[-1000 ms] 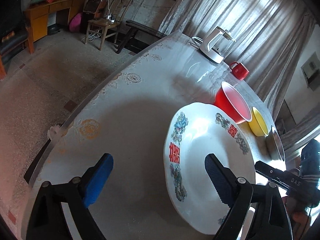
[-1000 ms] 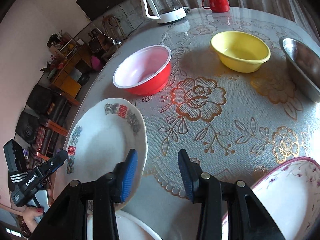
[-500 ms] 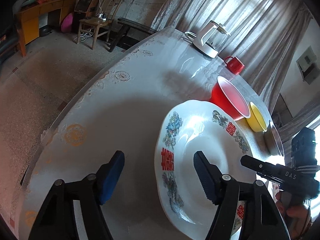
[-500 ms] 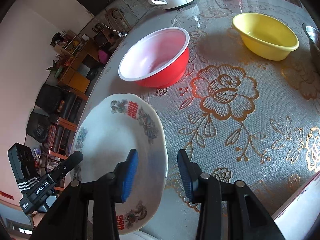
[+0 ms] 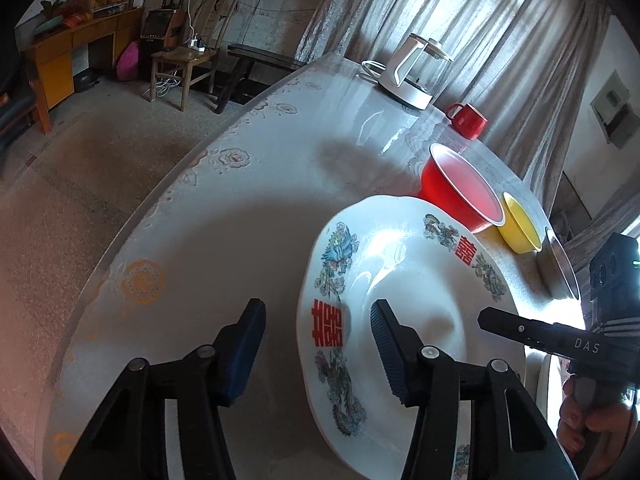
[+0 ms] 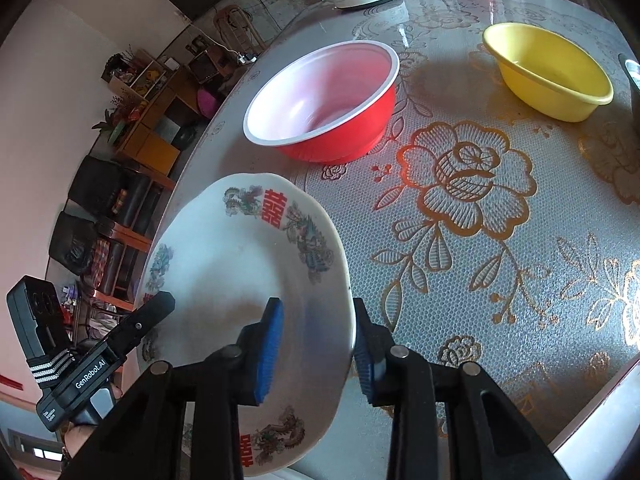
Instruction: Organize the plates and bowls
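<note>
The right gripper (image 6: 316,340) straddles the near rim of the decorated plate (image 6: 240,264), fingers parted on either side. The left gripper (image 5: 318,344) hangs wide open around its opposite edge above the counter (image 5: 224,216).

Right tongs (image 6: 316,344) moved forward, now straddling plate (image 6: 240,272) rim; left tongs (image 5: 318,344) narrowed around opposite rim.

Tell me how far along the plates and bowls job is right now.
Early on. In hand: both grippers straddle opposite edges of the patterned plate, left gripper and right gripper, jaws open around its rim, not clearly clamped. Another plate's rim peeks out beneath it. Left: the red bowl, yellow bowl and metal bowl sit apart on the table, not nested.
</note>
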`<state>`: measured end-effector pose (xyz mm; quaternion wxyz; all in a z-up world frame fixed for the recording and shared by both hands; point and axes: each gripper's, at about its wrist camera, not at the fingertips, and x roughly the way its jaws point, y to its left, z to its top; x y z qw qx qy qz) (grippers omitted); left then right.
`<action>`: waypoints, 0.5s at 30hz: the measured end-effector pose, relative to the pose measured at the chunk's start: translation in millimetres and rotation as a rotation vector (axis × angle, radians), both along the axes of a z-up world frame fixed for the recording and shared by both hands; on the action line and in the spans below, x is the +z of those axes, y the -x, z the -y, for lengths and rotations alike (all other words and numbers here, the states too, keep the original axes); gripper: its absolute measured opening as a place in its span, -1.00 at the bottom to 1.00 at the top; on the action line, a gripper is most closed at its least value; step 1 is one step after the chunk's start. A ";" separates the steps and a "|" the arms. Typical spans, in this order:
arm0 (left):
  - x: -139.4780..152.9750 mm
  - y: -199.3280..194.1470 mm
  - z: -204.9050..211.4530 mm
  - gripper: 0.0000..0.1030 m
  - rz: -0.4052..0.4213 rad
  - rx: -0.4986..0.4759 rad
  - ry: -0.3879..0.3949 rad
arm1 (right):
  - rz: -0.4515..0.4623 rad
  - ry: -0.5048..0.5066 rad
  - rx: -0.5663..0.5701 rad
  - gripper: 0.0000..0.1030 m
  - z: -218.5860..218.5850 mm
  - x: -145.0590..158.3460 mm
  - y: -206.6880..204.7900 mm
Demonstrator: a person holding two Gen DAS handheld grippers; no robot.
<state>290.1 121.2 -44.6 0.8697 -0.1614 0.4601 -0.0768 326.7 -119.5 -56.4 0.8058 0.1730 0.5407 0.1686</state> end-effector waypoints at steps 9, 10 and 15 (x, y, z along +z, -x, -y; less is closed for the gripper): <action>-1.3 -2.0 8.8 -0.44 -0.002 -0.050 -0.042 | 0.005 -0.013 0.001 -0.46 -1.3 -3.8 -3.7; -1.2 -2.4 8.9 -0.44 -0.003 -0.051 -0.043 | 0.003 -0.009 0.001 -0.50 -1.1 -4.1 -4.0; 0.7 -1.8 12.6 -0.43 -0.008 -0.046 -0.074 | 0.005 0.001 0.001 -0.57 2.5 -4.4 -3.3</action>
